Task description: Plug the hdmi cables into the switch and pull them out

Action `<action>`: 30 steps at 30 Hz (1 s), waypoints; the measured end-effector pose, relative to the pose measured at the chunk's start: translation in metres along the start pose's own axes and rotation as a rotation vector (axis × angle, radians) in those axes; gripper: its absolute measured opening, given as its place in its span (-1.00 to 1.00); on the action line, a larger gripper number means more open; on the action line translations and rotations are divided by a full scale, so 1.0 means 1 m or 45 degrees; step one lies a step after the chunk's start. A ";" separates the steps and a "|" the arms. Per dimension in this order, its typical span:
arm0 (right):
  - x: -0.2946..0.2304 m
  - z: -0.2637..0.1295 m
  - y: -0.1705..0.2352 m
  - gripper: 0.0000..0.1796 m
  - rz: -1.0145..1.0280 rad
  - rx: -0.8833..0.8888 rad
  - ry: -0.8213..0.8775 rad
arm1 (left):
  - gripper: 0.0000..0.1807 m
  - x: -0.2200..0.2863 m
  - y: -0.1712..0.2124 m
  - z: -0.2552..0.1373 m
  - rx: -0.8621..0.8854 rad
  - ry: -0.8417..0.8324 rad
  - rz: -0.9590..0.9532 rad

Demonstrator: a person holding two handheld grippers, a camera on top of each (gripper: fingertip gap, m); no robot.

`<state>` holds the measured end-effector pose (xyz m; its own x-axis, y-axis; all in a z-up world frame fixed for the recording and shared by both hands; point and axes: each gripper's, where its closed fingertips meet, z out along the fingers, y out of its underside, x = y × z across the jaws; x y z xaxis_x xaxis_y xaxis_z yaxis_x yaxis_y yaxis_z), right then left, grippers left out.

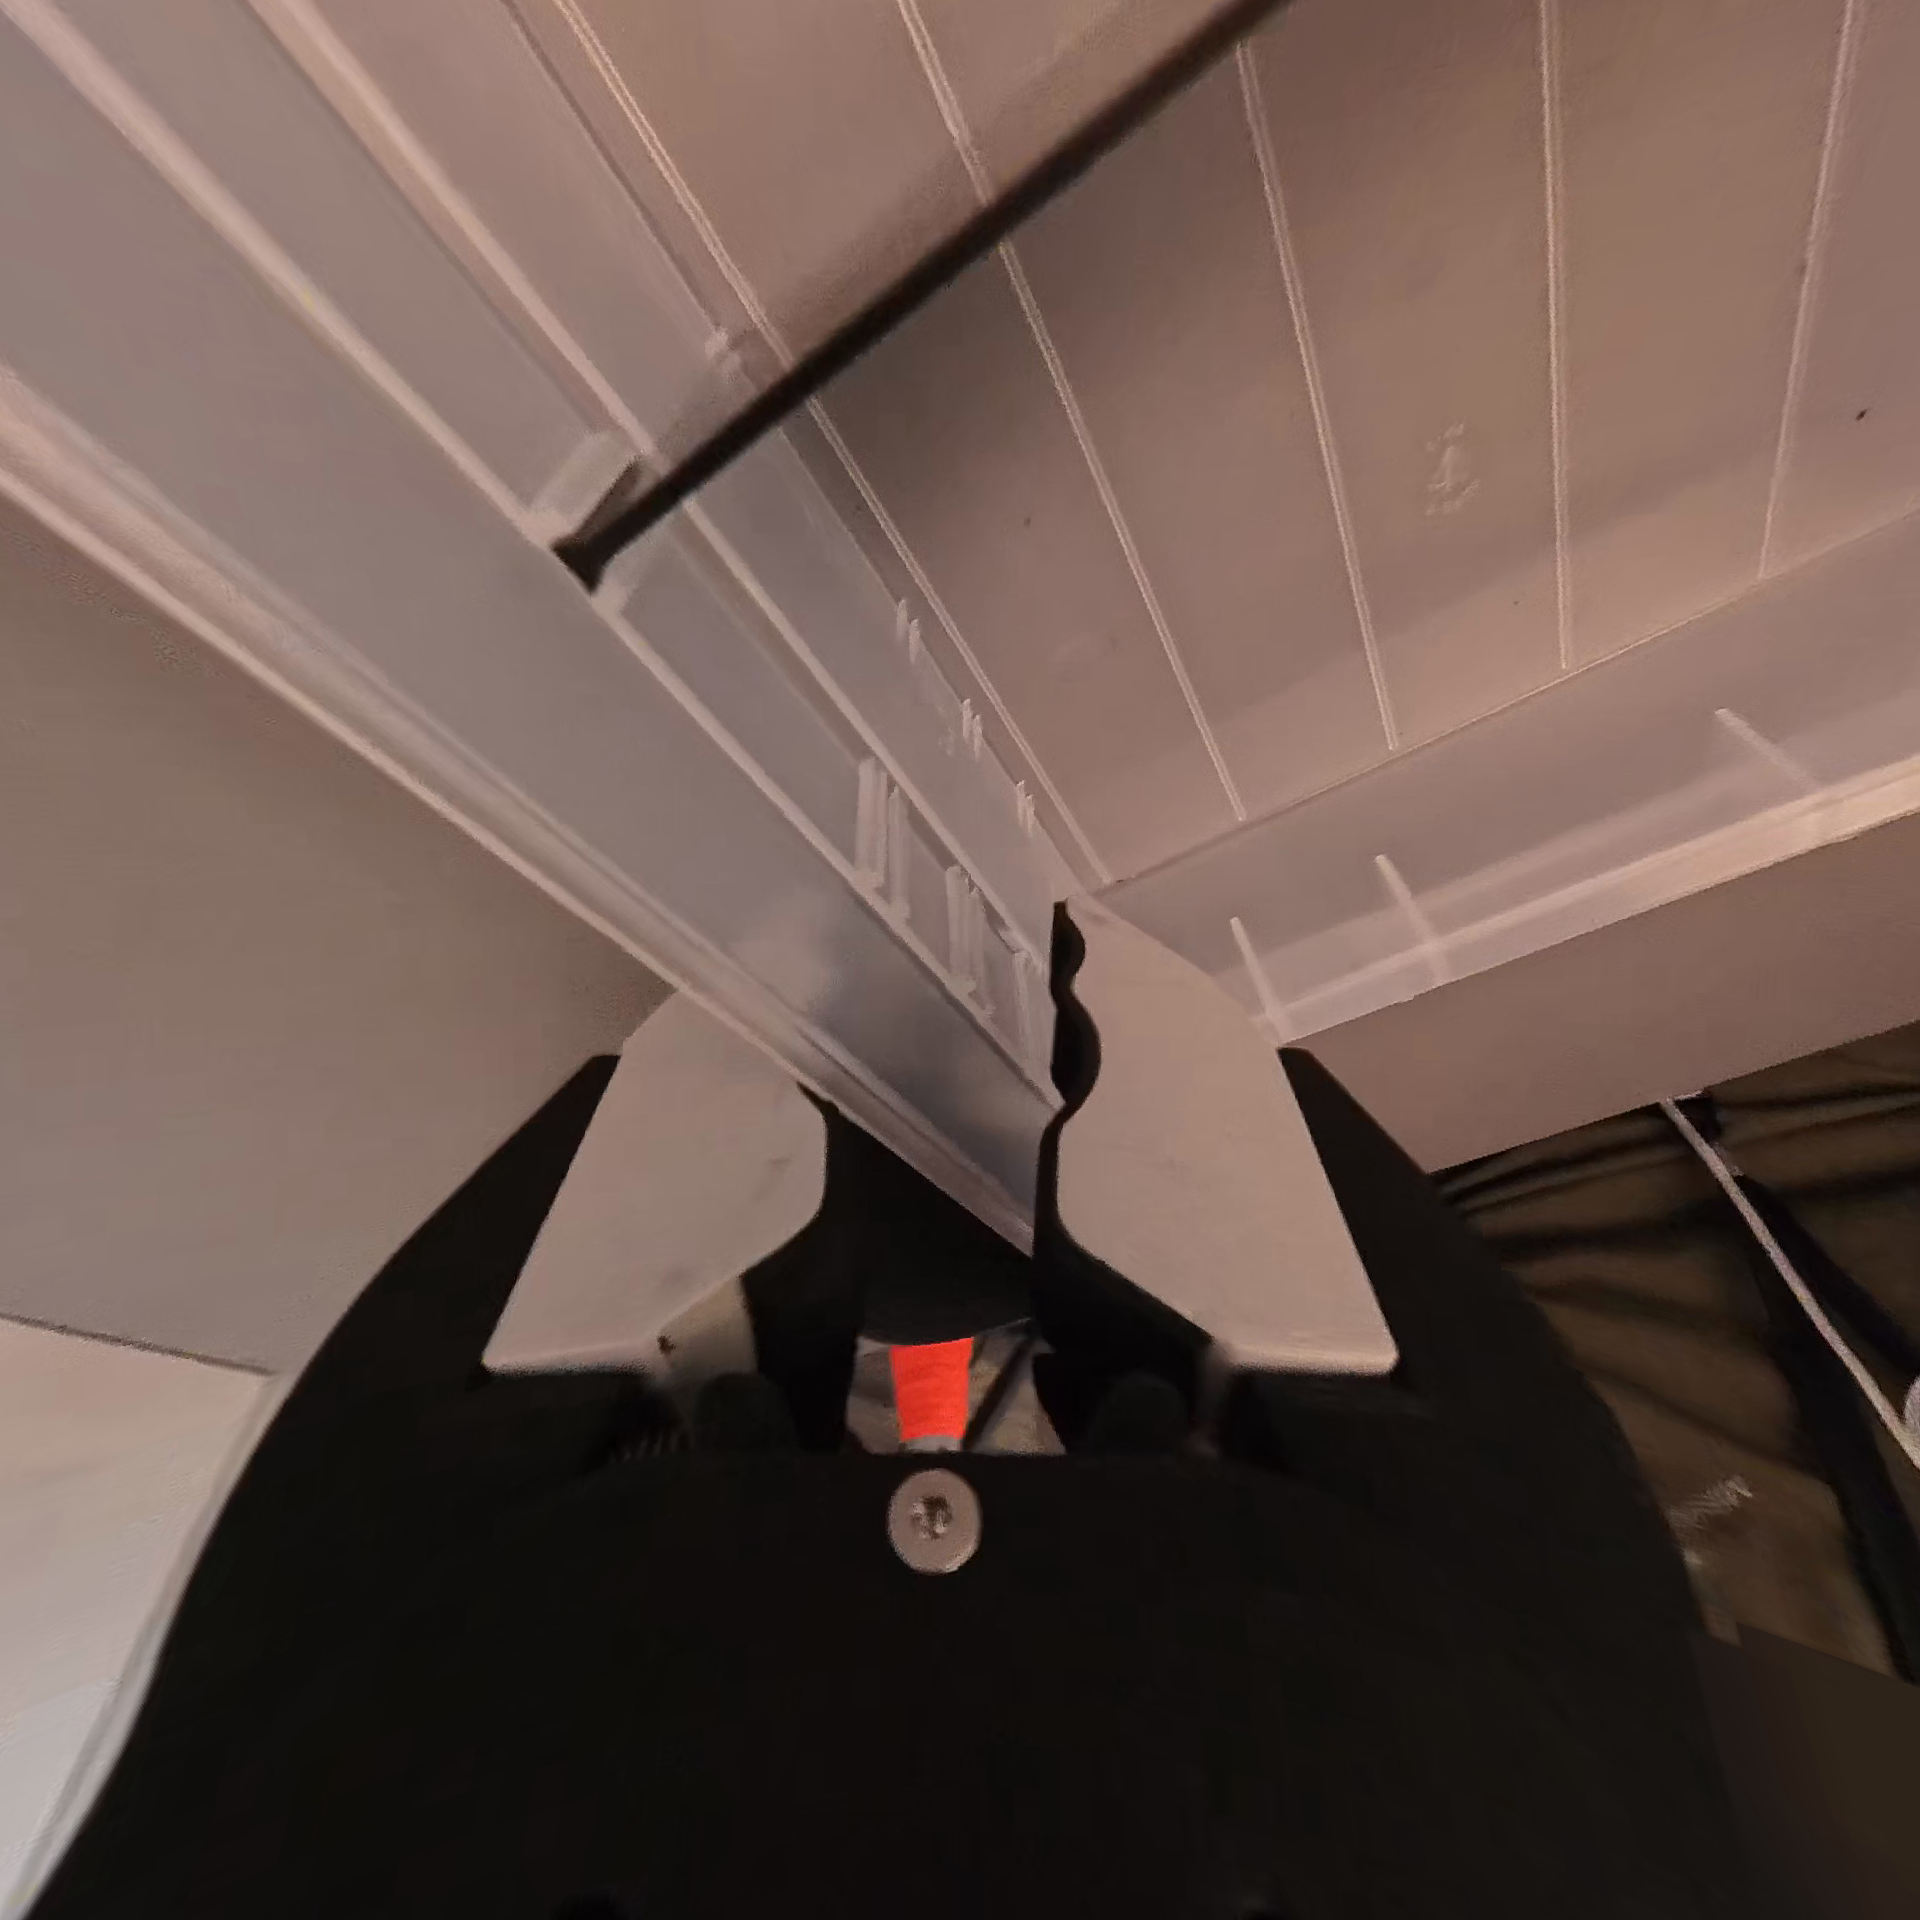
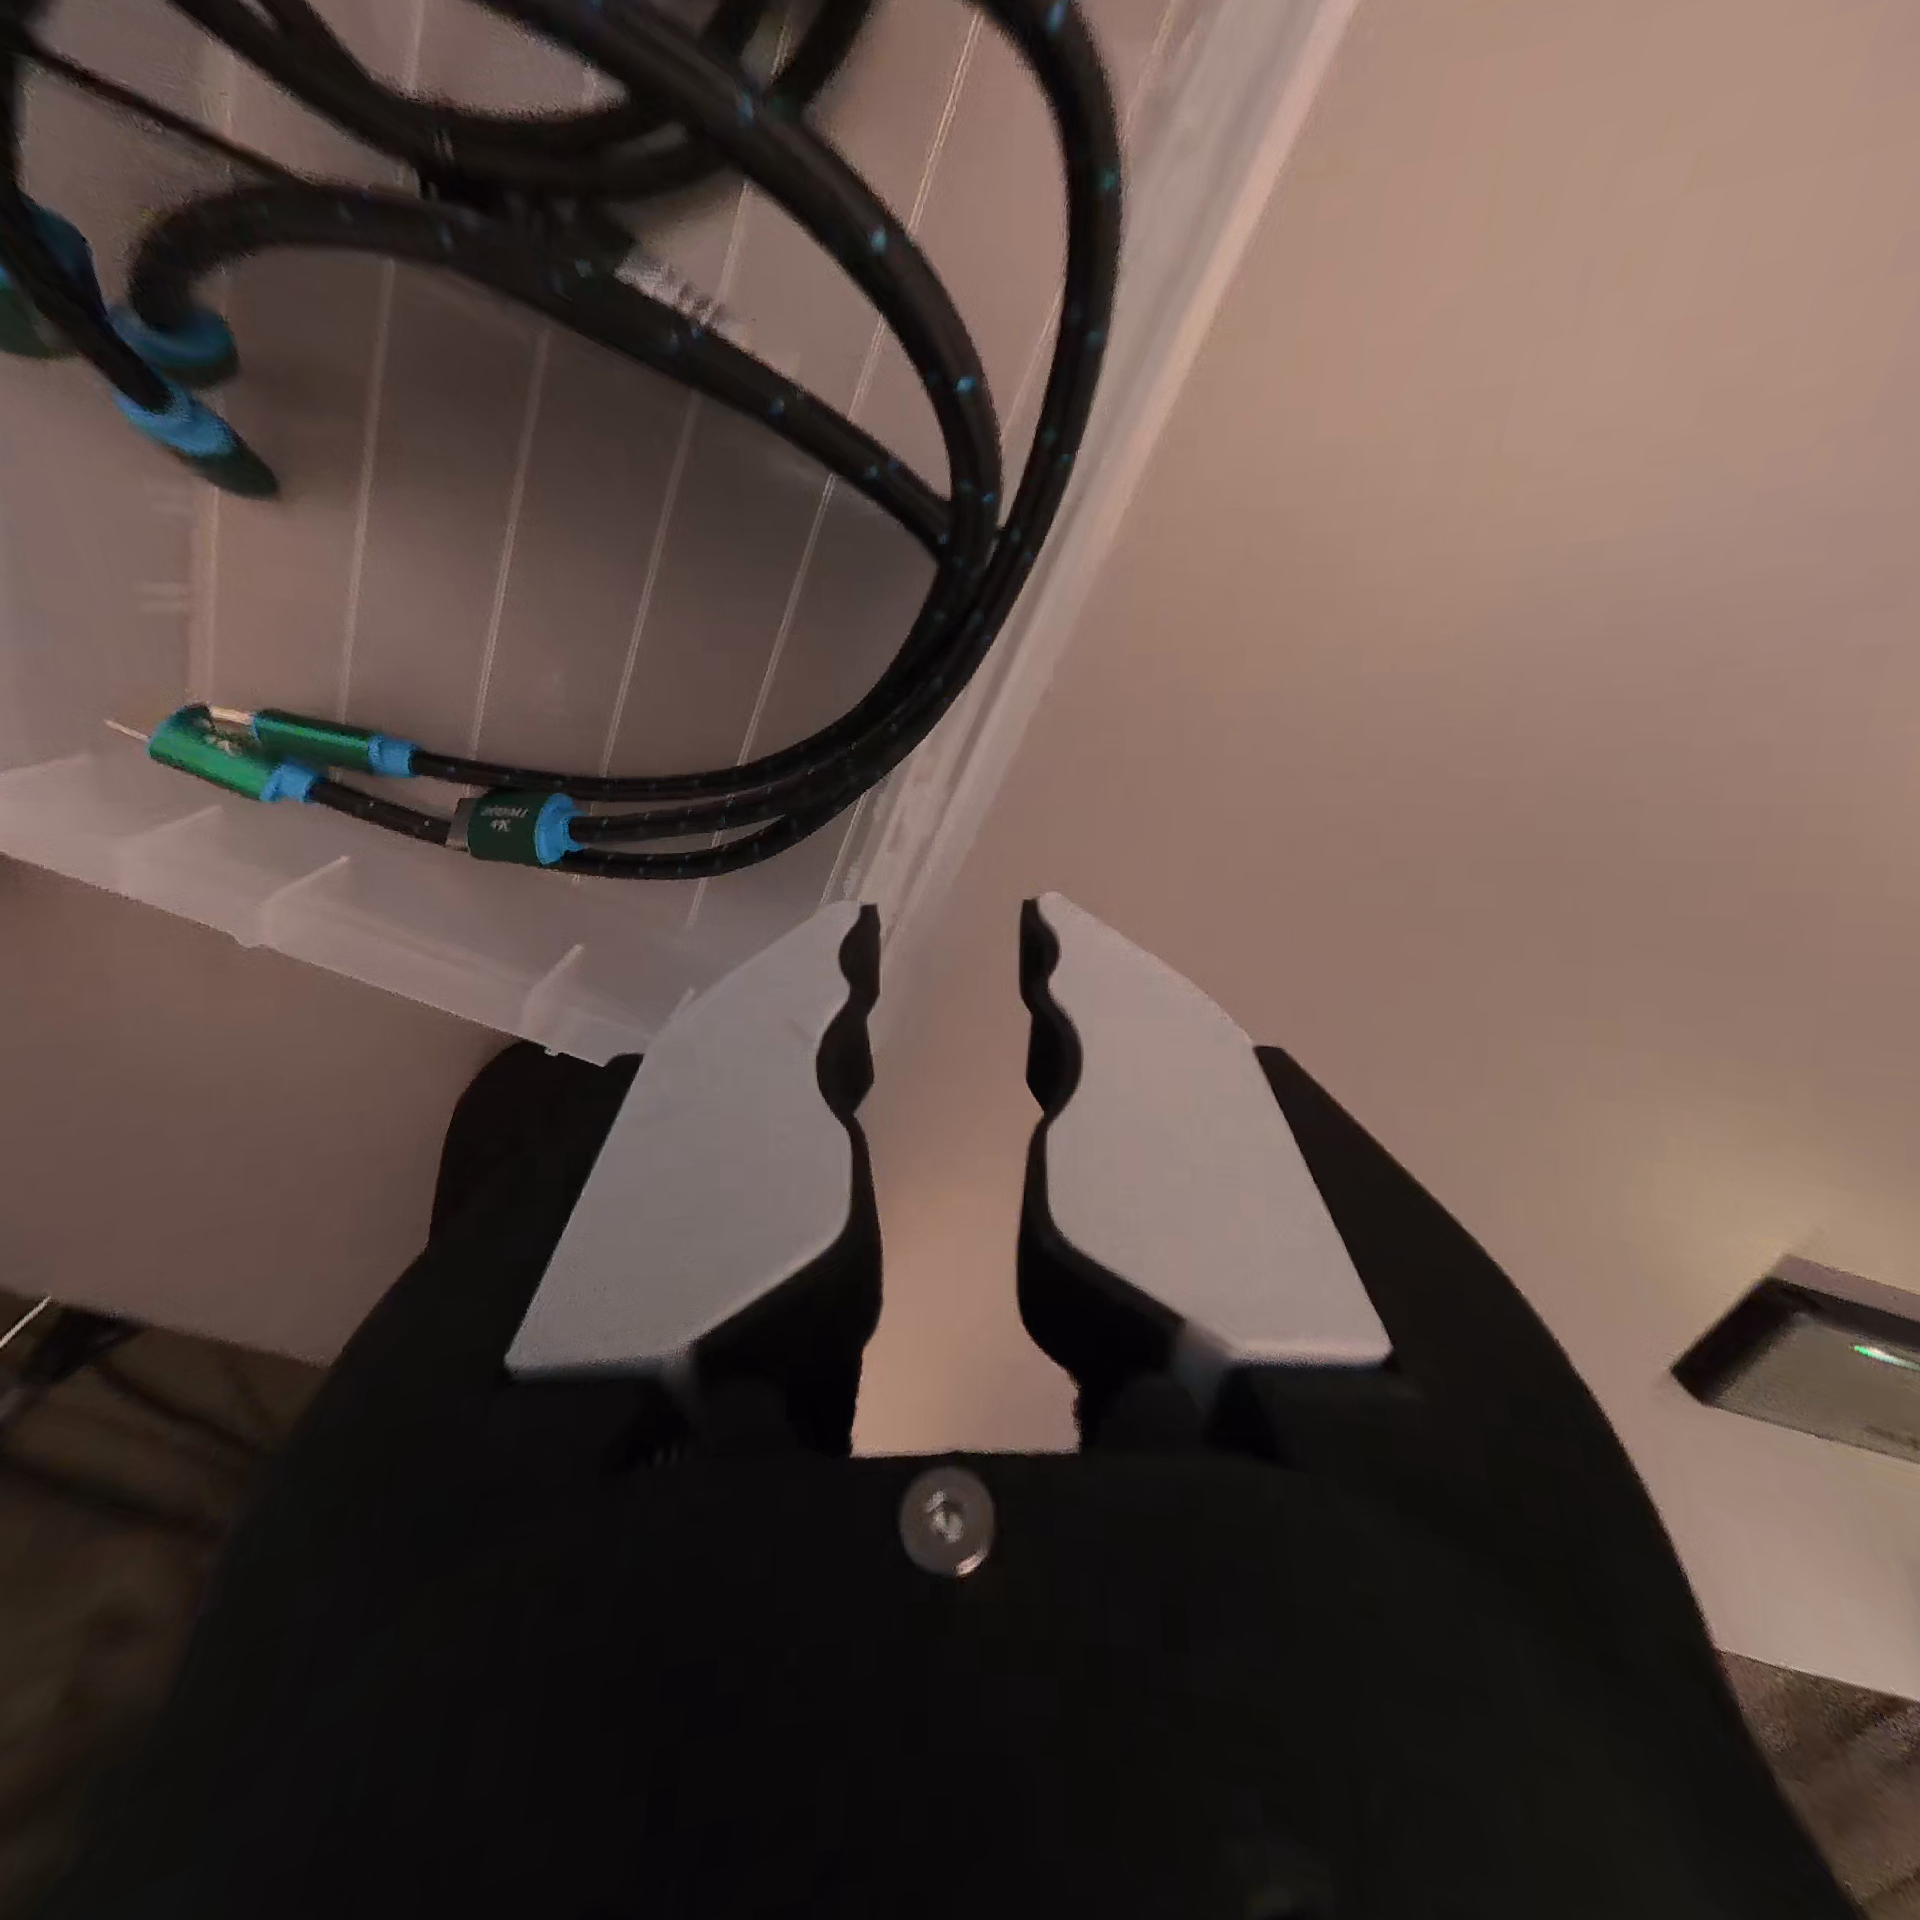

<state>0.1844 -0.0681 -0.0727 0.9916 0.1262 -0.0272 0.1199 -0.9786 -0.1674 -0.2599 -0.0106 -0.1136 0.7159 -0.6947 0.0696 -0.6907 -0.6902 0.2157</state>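
A clear plastic bin [image 1: 727, 779] fills the left wrist view. My left gripper [image 1: 966, 1008] is shut on the bin's rim near a corner, and the wall runs between the jaws. A thin black cable [image 1: 935, 270] crosses over the rim. In the right wrist view the bin [image 2: 416, 904] holds several black braided HDMI cables [image 2: 977, 436] with green plugs [image 2: 509, 826] and blue collars. My right gripper [image 2: 951, 914] is open and empty, just outside the bin's near corner. A black box with a small green light [image 2: 1808, 1371] lies at the right edge.
The bin stands on a white table [image 2: 1455, 520]. Dark fabric with a white cord [image 1: 1662, 1299] lies below the table edge in the left wrist view. Dark floor [image 2: 125, 1455] shows at the lower left of the right wrist view.
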 end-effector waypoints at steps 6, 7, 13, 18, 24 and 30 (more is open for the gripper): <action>-0.016 -0.058 -0.031 -0.68 -0.081 0.359 0.219 | -0.93 -0.012 -0.007 -0.003 0.102 0.209 -0.140; -0.034 -0.067 -0.040 -0.66 -0.133 0.444 0.176 | -0.93 -0.017 -0.006 -0.003 0.117 0.222 -0.163; -0.173 -0.094 -0.080 -0.59 -0.456 0.763 -0.230 | -0.92 -0.055 0.006 -0.004 0.224 0.301 -0.388; -0.249 -0.057 -0.081 -0.58 -0.552 0.597 -0.432 | -0.86 -0.070 0.021 -0.002 0.273 0.378 -0.535; -0.280 -0.012 -0.070 -0.57 -0.585 0.375 -0.421 | -0.85 -0.046 0.027 -0.001 0.188 0.430 -0.453; -0.266 0.001 -0.078 -0.56 -0.491 0.354 -0.312 | -0.90 -0.010 0.023 -0.004 0.061 0.311 -0.216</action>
<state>-0.0884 -0.0256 -0.0532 0.8340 0.5347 -0.1362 0.4229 -0.7779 -0.4647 -0.2828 -0.0185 -0.1052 0.8208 -0.5032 0.2704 -0.5590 -0.8052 0.1981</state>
